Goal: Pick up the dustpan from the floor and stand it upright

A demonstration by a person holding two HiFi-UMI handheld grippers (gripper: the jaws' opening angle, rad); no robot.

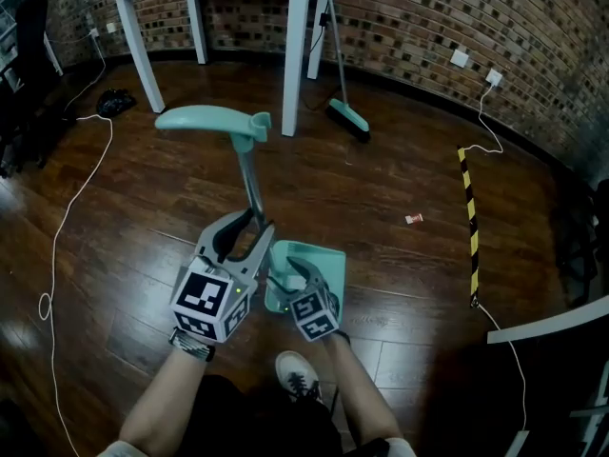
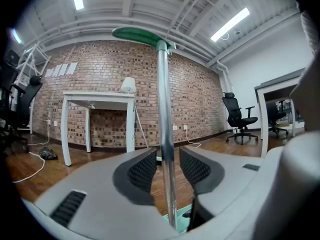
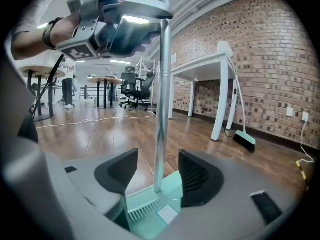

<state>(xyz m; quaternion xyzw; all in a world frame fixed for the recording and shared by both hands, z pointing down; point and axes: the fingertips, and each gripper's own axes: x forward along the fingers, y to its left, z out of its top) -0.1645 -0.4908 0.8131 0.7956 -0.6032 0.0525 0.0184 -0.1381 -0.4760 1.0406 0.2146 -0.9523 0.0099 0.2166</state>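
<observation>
The teal dustpan stands upright: its pan (image 1: 309, 260) rests on the wood floor, its metal pole (image 1: 250, 184) rises to a teal handle (image 1: 205, 119). My left gripper (image 1: 249, 227) sits around the pole partway up. In the left gripper view the pole (image 2: 165, 124) runs between the pads with thin gaps on both sides, so it is open. My right gripper (image 1: 290, 274) is lower, just above the pan. In the right gripper view its jaws stand wide apart on either side of the pole (image 3: 161, 109), over the pan (image 3: 155, 209).
A white table (image 1: 295, 55) stands at the back by the brick wall, with a teal broom (image 1: 347, 117) leaning beside it. White cables (image 1: 57, 246) trail over the floor at left. A yellow-black strip (image 1: 471, 227) lies at right. The person's shoe (image 1: 300, 374) is just behind the pan.
</observation>
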